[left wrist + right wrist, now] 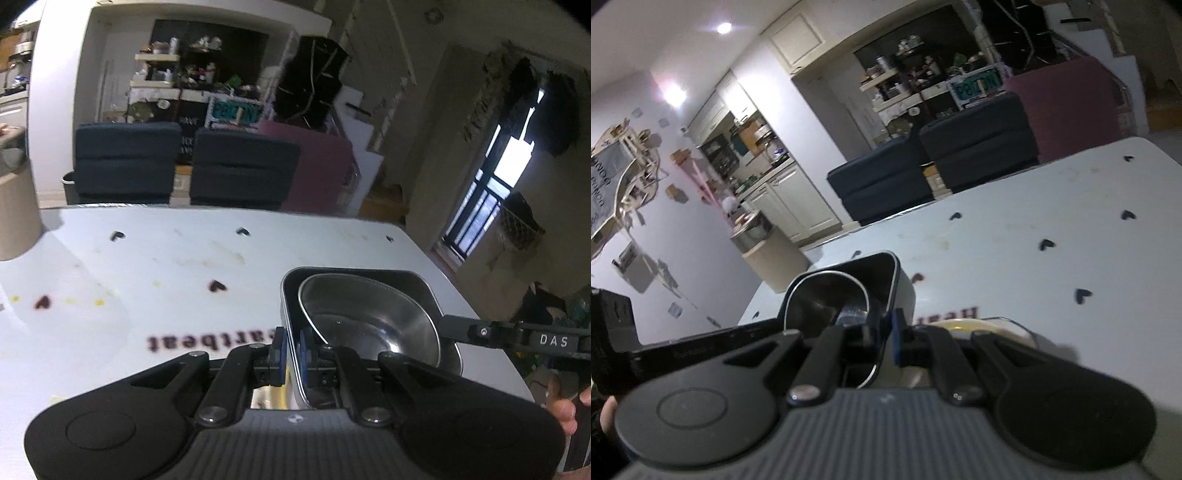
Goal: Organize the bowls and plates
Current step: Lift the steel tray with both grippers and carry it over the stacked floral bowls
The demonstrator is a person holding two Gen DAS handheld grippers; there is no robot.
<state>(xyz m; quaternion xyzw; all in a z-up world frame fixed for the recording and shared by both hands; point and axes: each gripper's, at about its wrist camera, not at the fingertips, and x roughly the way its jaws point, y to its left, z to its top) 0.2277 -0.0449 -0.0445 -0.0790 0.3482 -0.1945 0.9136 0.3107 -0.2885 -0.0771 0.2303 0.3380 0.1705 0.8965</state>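
Your left gripper [291,350] is matte black with blue pads [303,354], silver pivot screws and a grey ribbed body. Your right gripper [886,338] matches it; its far arm carries a white "DAS" label [553,340].

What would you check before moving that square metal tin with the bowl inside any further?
1. Left gripper clamped on the tin wall: ok.
2. Right gripper clamped on the opposite wall: ok.
3. Steel bowl seated inside the tin: ok, though it leans.
4. Tin held level: cannot tell.
5. Bare table ahead for setting down: ok.
6. Yellow-rimmed thing beside the tin safely apart: cannot tell.
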